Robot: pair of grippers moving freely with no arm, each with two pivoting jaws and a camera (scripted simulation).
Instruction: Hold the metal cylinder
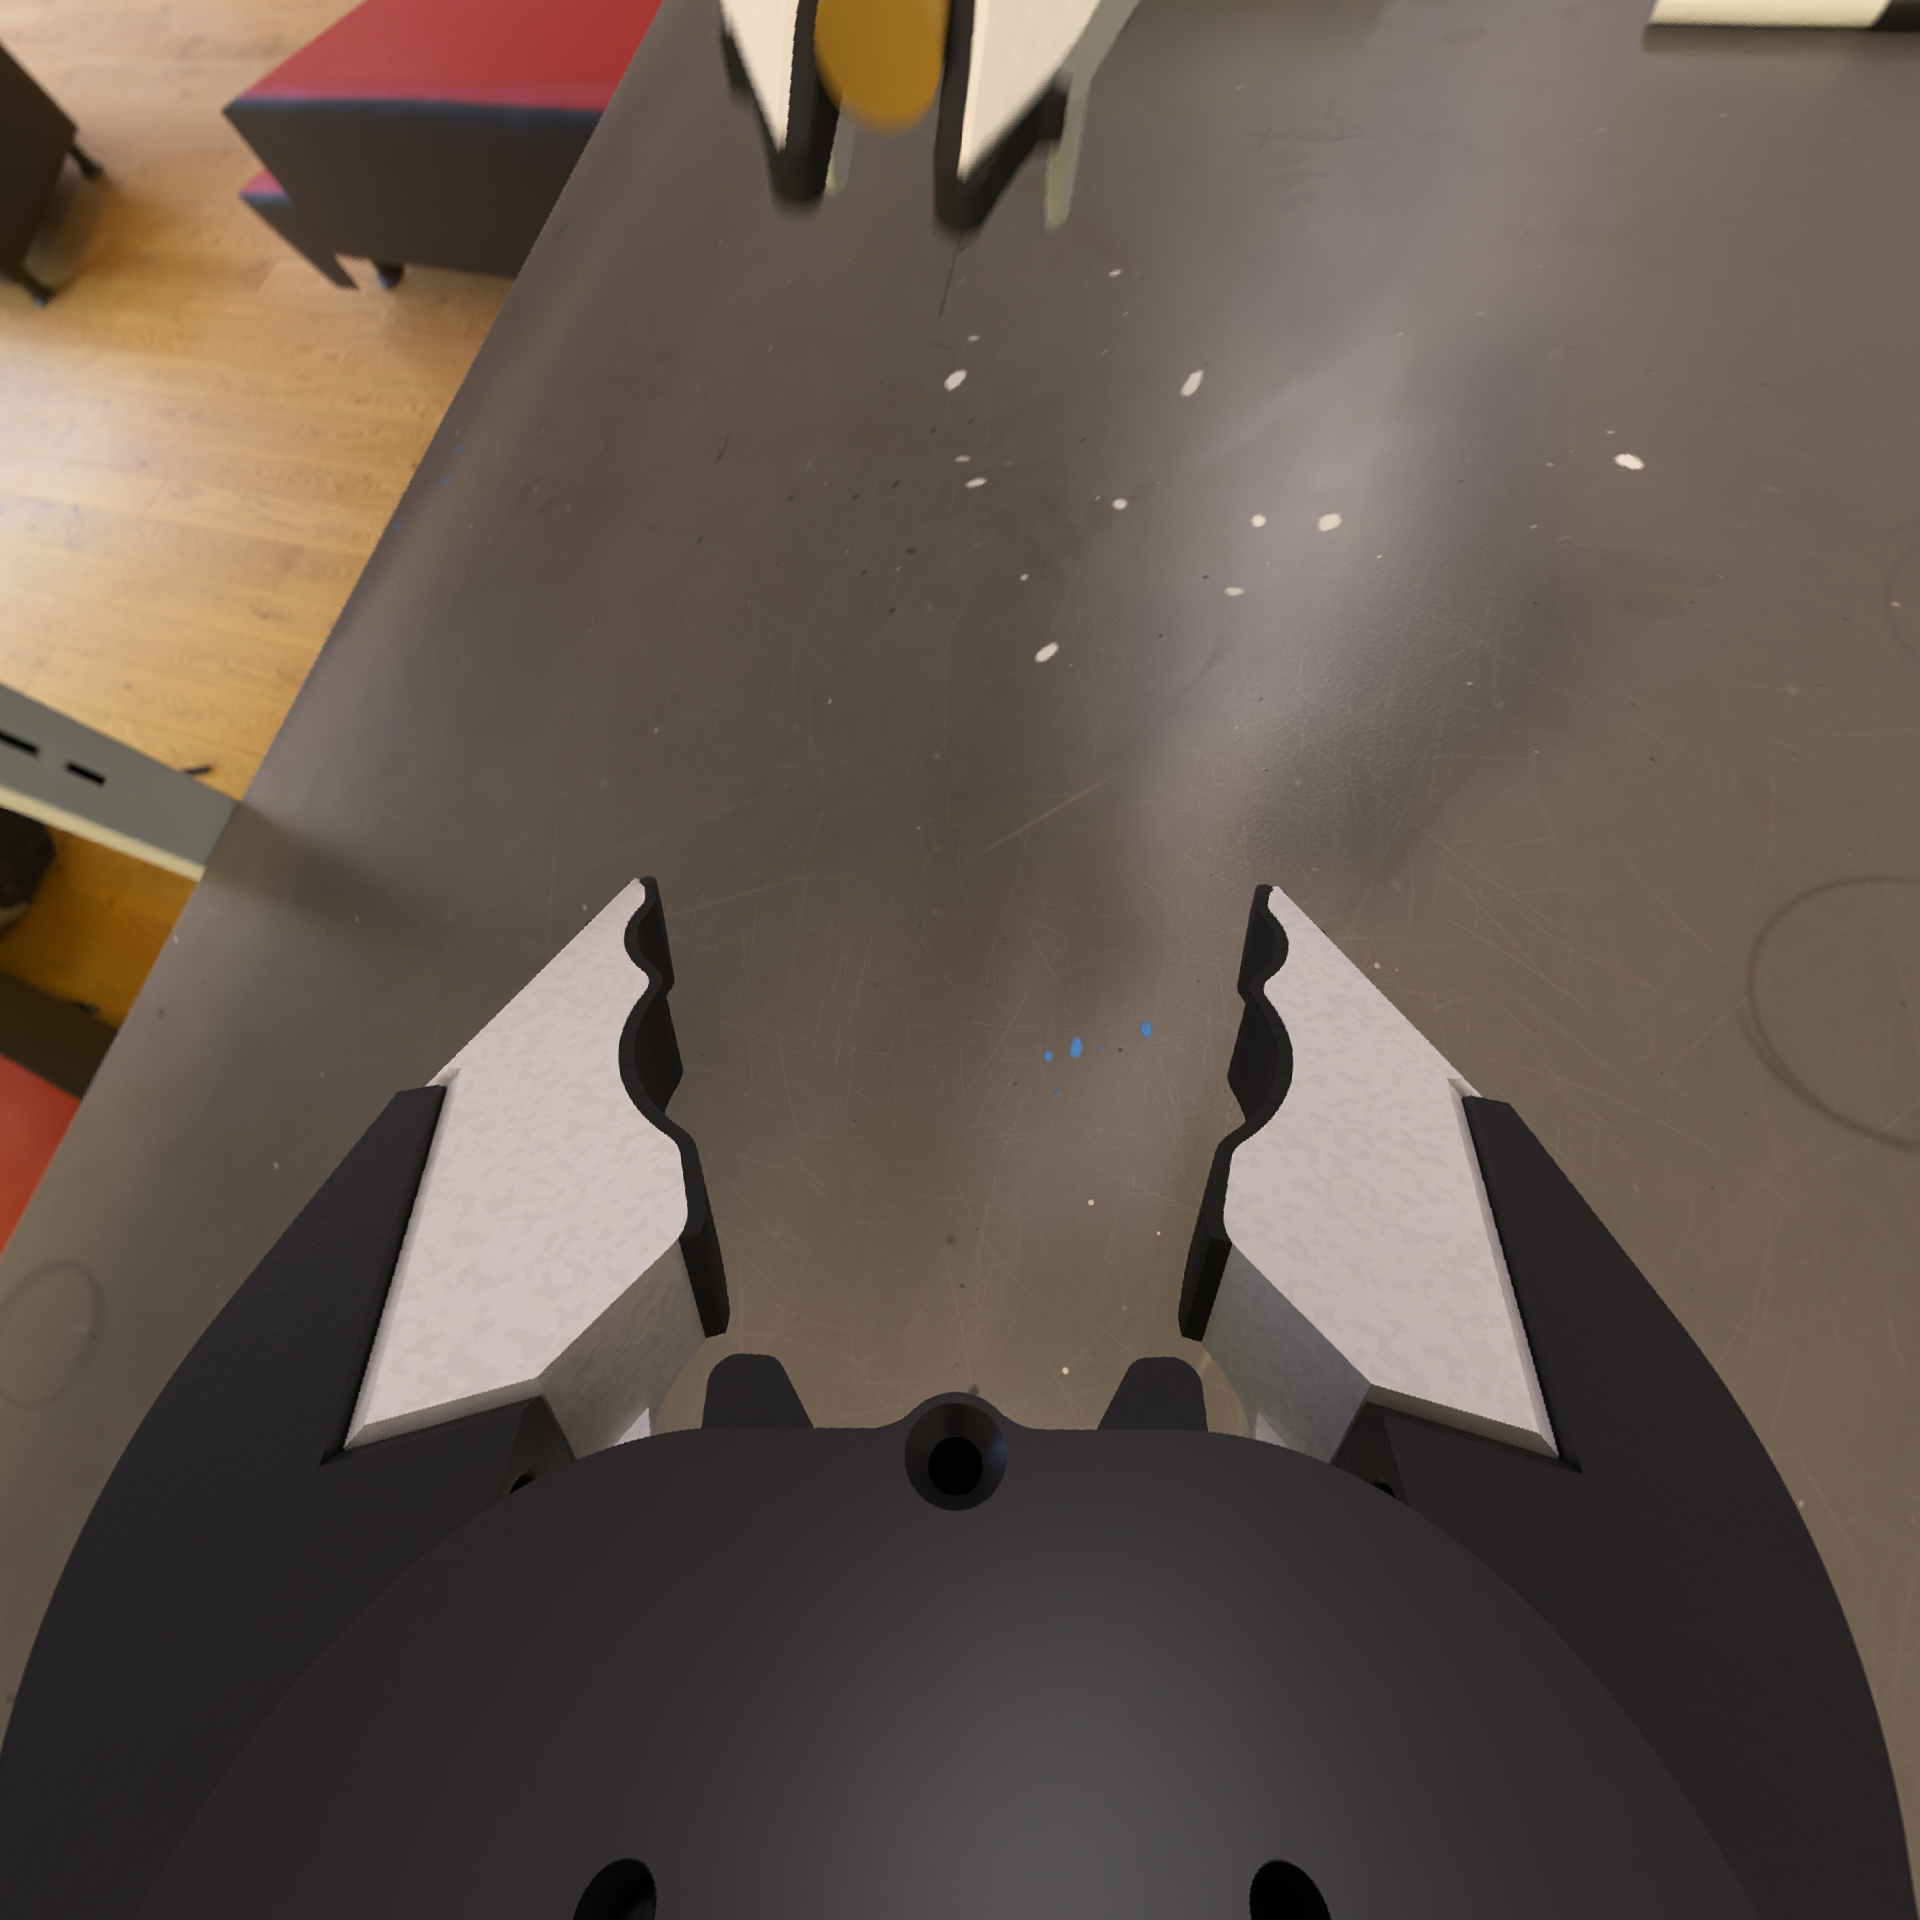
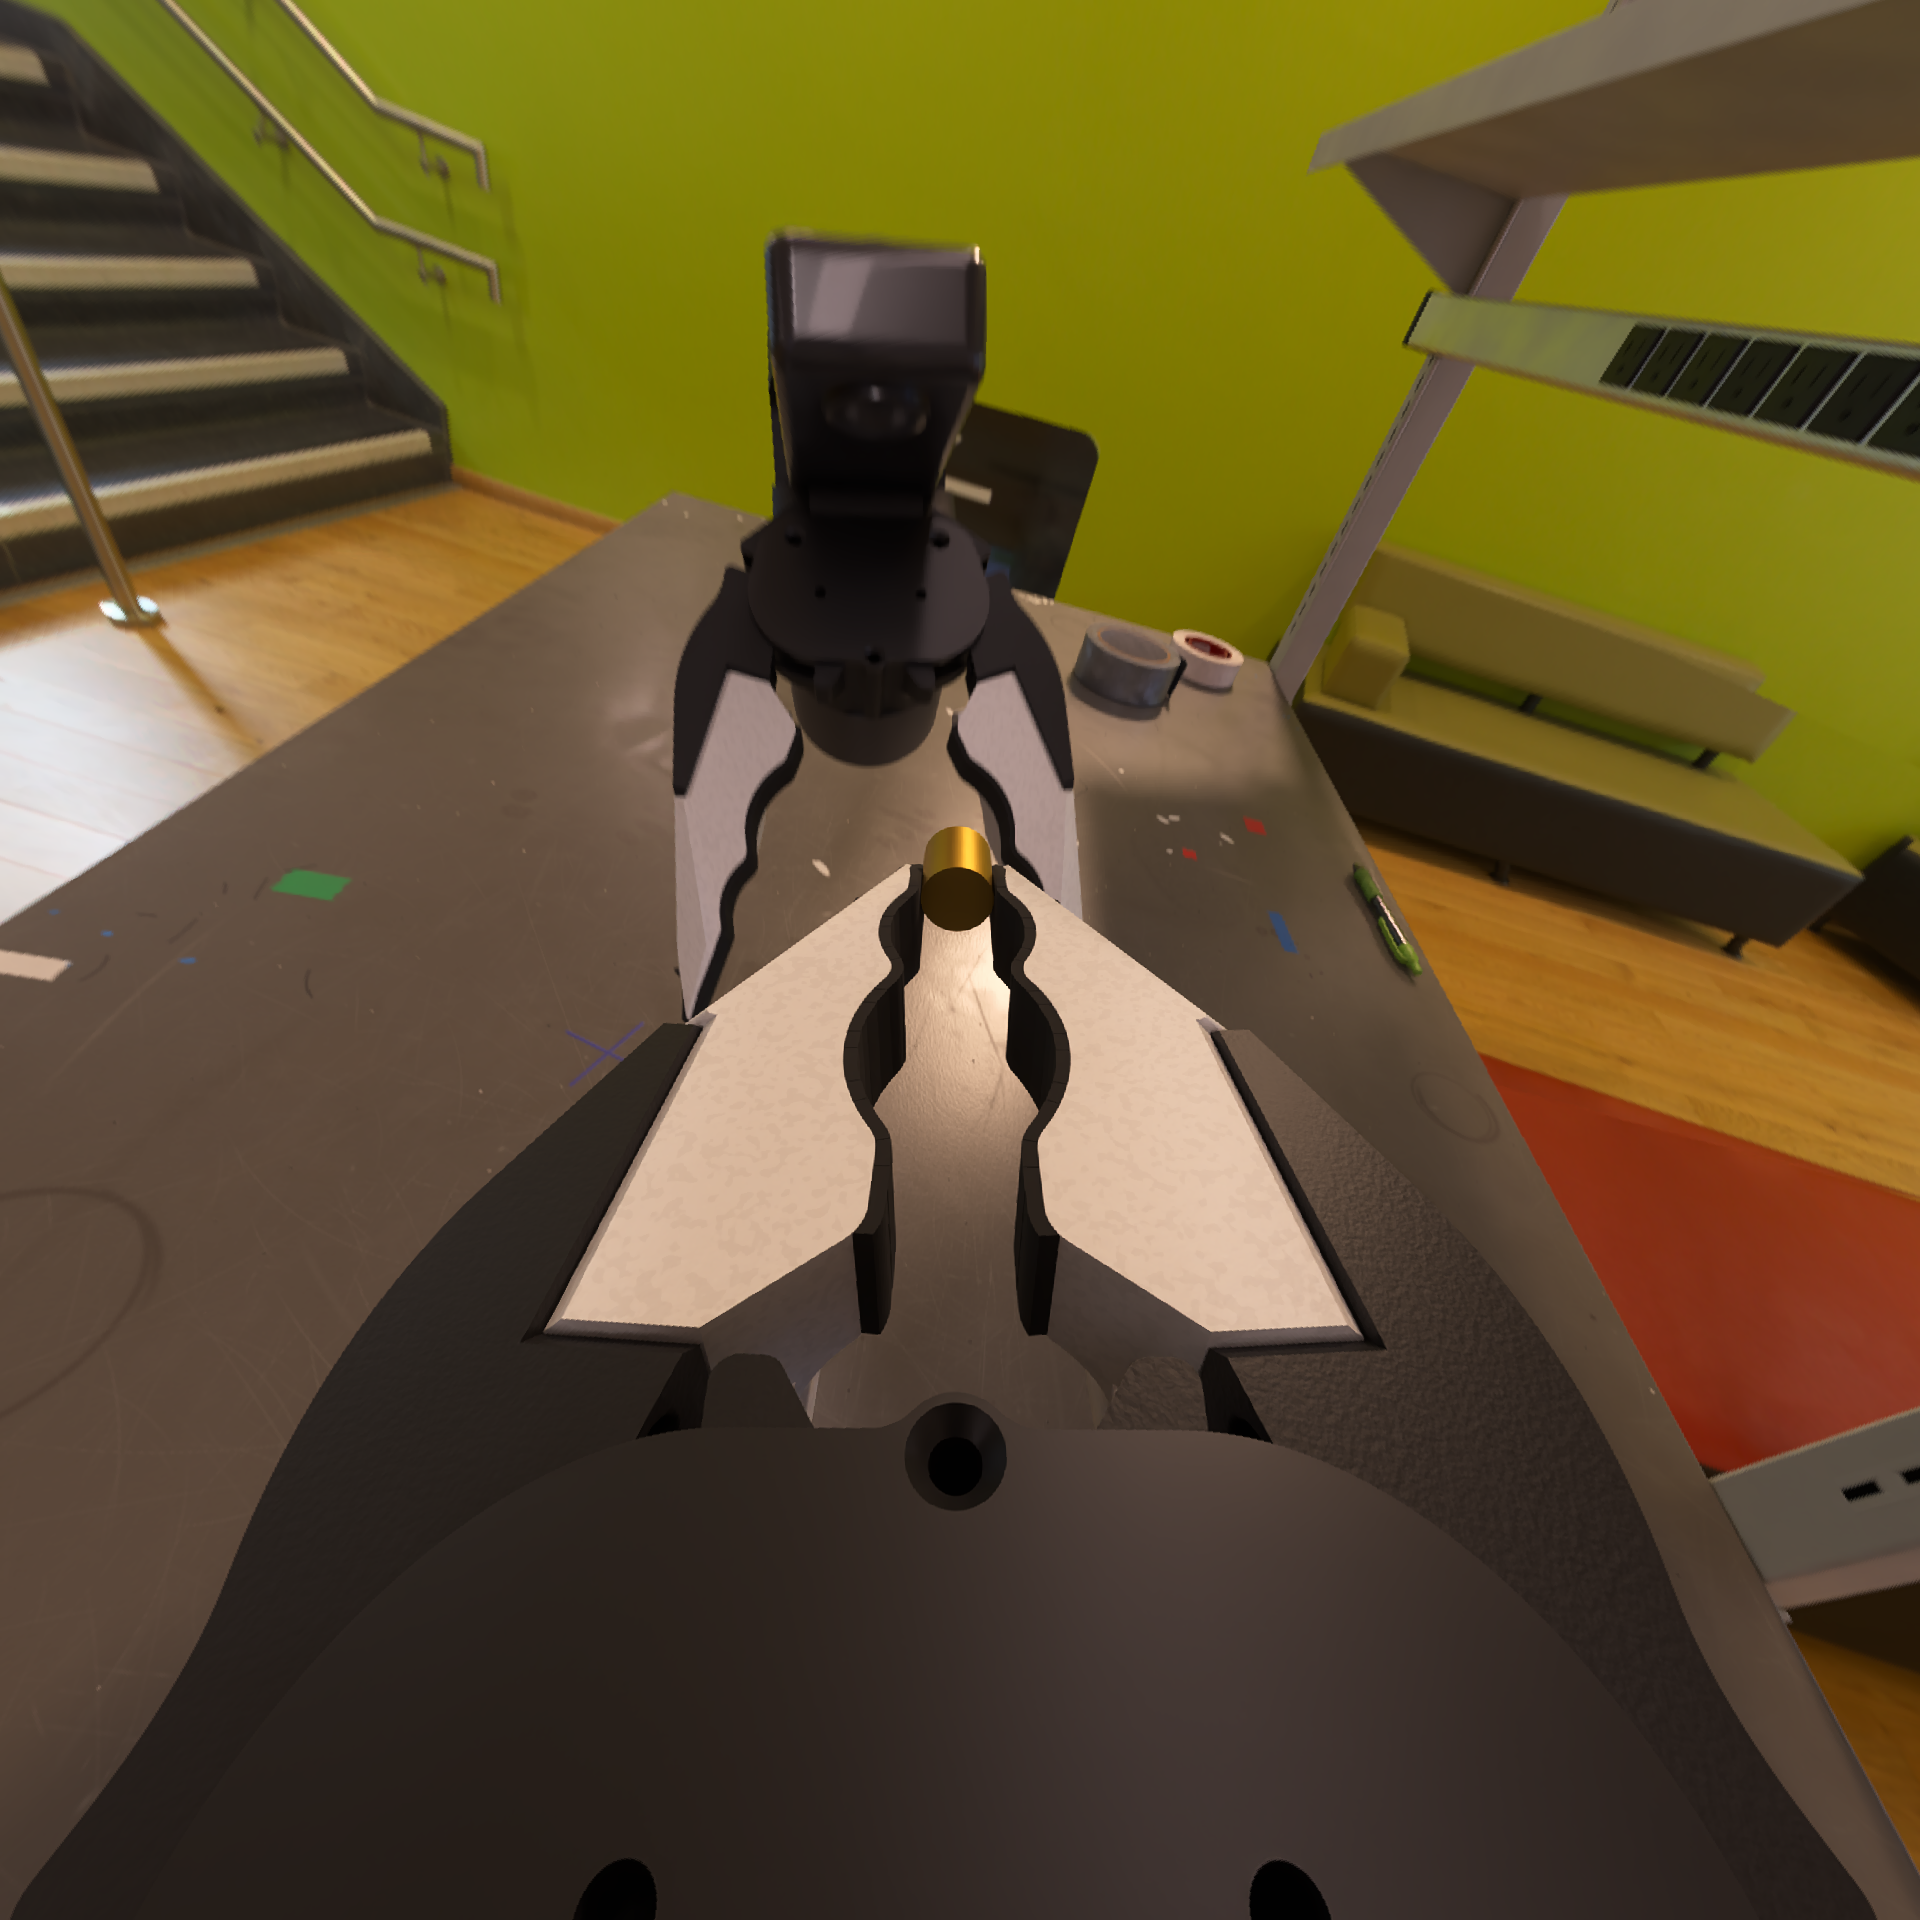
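We are holding the metal cylinder (image 2: 957, 881), a small gold one, right at the very tips of the right tool (image 2: 957, 883). It is lying on its side, with one round end facing us, and it is up in the air above the dark counter (image 2: 416, 831). The right tool's two fingers are pinching it from both sides, and only their last little bit is touching it. In the left wrist view we are seeing the same cylinder (image 1: 878, 57) far off at the top, blurry, between those two tips.

Here is what we are worrying about. The cylinder is smooth and round, and so little of the fingers is on it. We think a small shake or a tilt could let it slip out, drop and roll off along the counter. Squeezing harder might pop it forward out of the tips.

The left tool (image 1: 954, 904) is wide open and holding nothing. It is pointing toward the cylinder from the other side, with its fingers near it. If it comes in closer, it might bump the cylinder loose.

Two tape rolls (image 2: 1153, 665) and a green pen (image 2: 1387, 925) are lying well apart, by the counter's far edges.
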